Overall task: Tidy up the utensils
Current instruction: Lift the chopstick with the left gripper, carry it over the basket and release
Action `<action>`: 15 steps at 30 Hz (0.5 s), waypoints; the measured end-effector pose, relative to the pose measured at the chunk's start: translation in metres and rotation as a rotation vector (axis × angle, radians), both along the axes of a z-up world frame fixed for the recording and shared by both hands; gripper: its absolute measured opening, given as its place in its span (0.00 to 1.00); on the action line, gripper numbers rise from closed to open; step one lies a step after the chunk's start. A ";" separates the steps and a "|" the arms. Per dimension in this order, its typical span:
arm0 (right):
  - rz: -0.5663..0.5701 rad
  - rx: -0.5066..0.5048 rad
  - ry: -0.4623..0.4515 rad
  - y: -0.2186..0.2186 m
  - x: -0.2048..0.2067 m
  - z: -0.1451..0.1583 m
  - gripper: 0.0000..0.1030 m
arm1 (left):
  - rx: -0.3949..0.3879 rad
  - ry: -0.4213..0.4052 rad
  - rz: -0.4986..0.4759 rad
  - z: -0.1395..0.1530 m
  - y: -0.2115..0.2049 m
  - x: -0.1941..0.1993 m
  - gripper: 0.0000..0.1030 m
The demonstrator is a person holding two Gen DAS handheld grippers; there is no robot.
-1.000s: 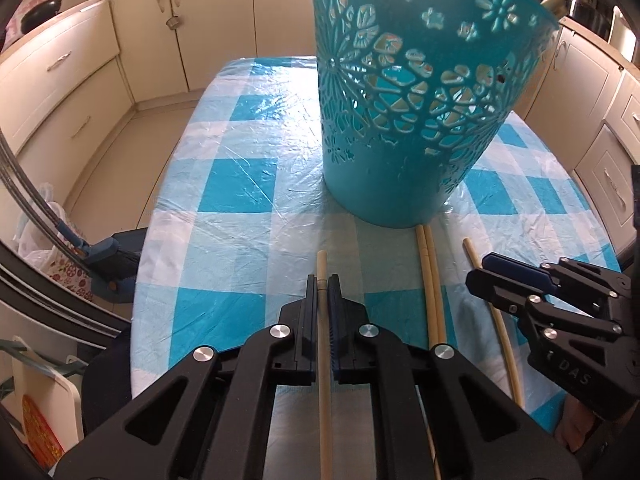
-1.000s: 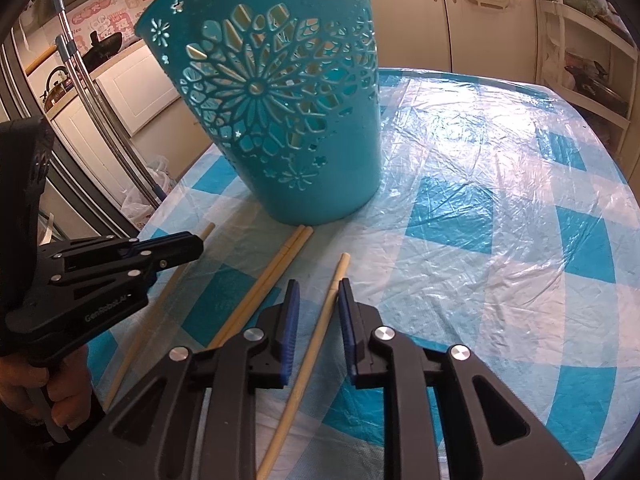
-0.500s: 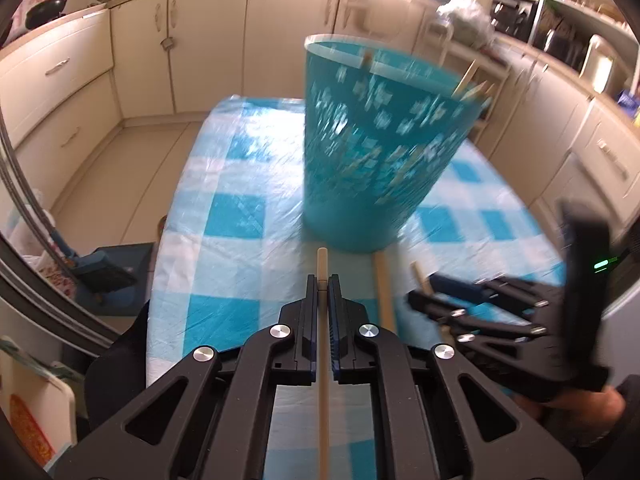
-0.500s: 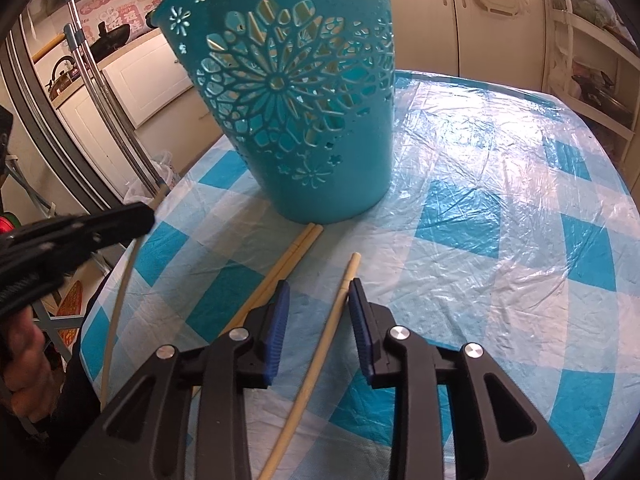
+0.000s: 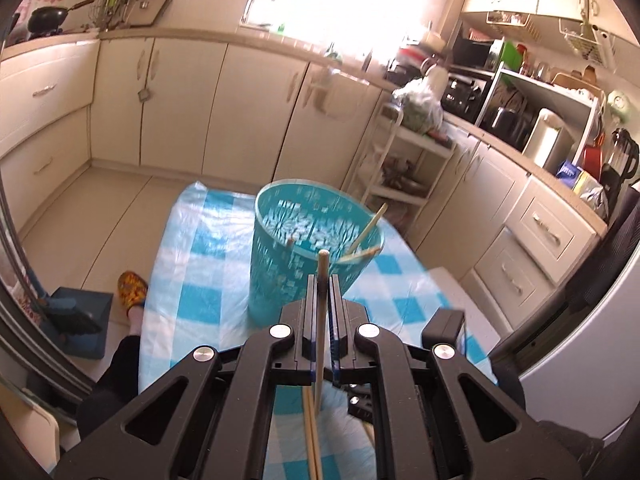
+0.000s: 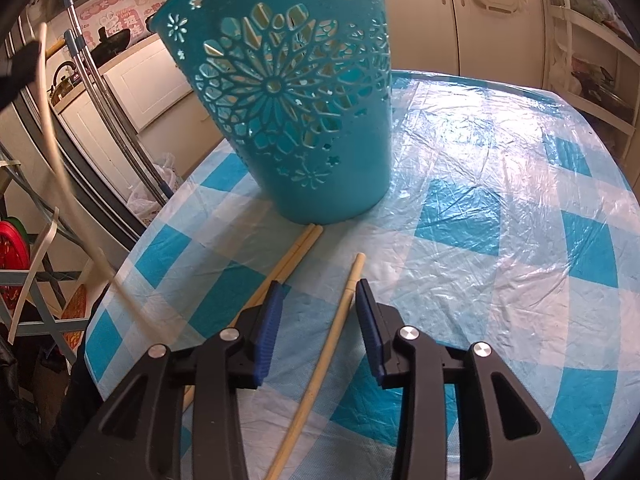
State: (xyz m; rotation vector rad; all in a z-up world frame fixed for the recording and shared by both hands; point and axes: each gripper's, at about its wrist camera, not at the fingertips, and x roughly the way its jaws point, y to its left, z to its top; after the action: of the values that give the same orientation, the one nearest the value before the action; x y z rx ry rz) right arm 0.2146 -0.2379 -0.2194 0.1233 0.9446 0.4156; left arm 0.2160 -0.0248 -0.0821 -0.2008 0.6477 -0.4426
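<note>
A teal cut-out basket (image 5: 308, 252) stands on the checked table; several chopsticks (image 5: 370, 226) lean inside it. My left gripper (image 5: 322, 280) is shut on a chopstick (image 5: 321, 320) and holds it high above the table, tip over the basket's near rim. In the right wrist view the basket (image 6: 296, 112) stands just ahead. My right gripper (image 6: 318, 292) is open low over the table, its jaws either side of a single chopstick (image 6: 336, 332). A pair of chopsticks (image 6: 288, 260) lies to its left, touching the basket's base. The lifted chopstick (image 6: 52, 140) shows blurred at far left.
The table carries a blue and white checked cloth under plastic (image 6: 500, 200). Kitchen cabinets (image 5: 248, 108) and a white rack (image 5: 404, 168) stand beyond it. Mop poles (image 6: 100, 100) and a folding frame (image 6: 36, 260) stand off its left edge.
My left gripper has risen well above the table with its chopstick and now looks down on the basket. My right gripper has opened wider and moved slightly forward over the single chopstick.
</note>
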 end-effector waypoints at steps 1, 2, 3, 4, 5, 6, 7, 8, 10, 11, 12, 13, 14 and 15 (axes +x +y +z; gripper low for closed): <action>-0.002 0.003 0.000 -0.001 0.000 0.000 0.38 | -0.006 -0.003 -0.005 0.004 -0.001 0.001 0.05; -0.004 0.006 0.001 -0.003 0.000 0.000 0.39 | -0.012 -0.007 -0.007 0.007 -0.002 0.001 0.05; -0.004 0.009 0.001 -0.004 0.000 0.000 0.39 | -0.014 -0.011 -0.009 0.009 -0.002 0.001 0.05; -0.004 0.012 0.002 -0.006 0.001 0.000 0.40 | -0.016 -0.017 -0.013 0.013 -0.004 0.001 0.05; -0.003 0.014 0.002 -0.007 0.001 0.001 0.41 | -0.017 -0.020 -0.017 0.016 -0.005 0.000 0.05; -0.003 0.015 0.002 -0.007 0.001 0.001 0.41 | -0.018 -0.022 -0.019 0.018 -0.006 0.000 0.05; -0.002 0.016 0.002 -0.008 0.001 0.001 0.41 | -0.019 -0.027 -0.023 0.022 -0.007 -0.001 0.05; -0.001 0.016 0.002 -0.008 0.001 0.001 0.42 | -0.017 -0.031 -0.026 0.025 -0.008 -0.003 0.05; 0.001 0.017 0.002 -0.009 0.001 0.001 0.42 | -0.013 -0.038 -0.029 0.032 -0.008 -0.005 0.05; 0.002 0.017 0.002 -0.009 0.001 0.002 0.43 | -0.014 -0.043 -0.030 0.036 -0.008 -0.005 0.05; 0.002 0.017 0.002 -0.009 0.001 0.001 0.43 | -0.015 -0.050 -0.030 0.041 -0.007 -0.006 0.05; 0.003 0.017 0.002 -0.008 0.001 0.001 0.43 | -0.017 -0.064 -0.028 0.050 -0.005 -0.007 0.05; 0.003 0.016 0.002 -0.006 0.000 0.001 0.44 | -0.021 -0.075 -0.026 0.056 -0.005 -0.007 0.05; 0.005 0.016 0.002 -0.006 0.000 0.001 0.44 | -0.025 -0.087 -0.024 0.063 -0.003 -0.007 0.05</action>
State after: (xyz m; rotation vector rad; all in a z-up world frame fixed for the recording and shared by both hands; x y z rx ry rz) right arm 0.2150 -0.2444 -0.2180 0.1355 0.9438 0.4280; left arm 0.2091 -0.0279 -0.0195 -0.1962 0.5597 -0.4804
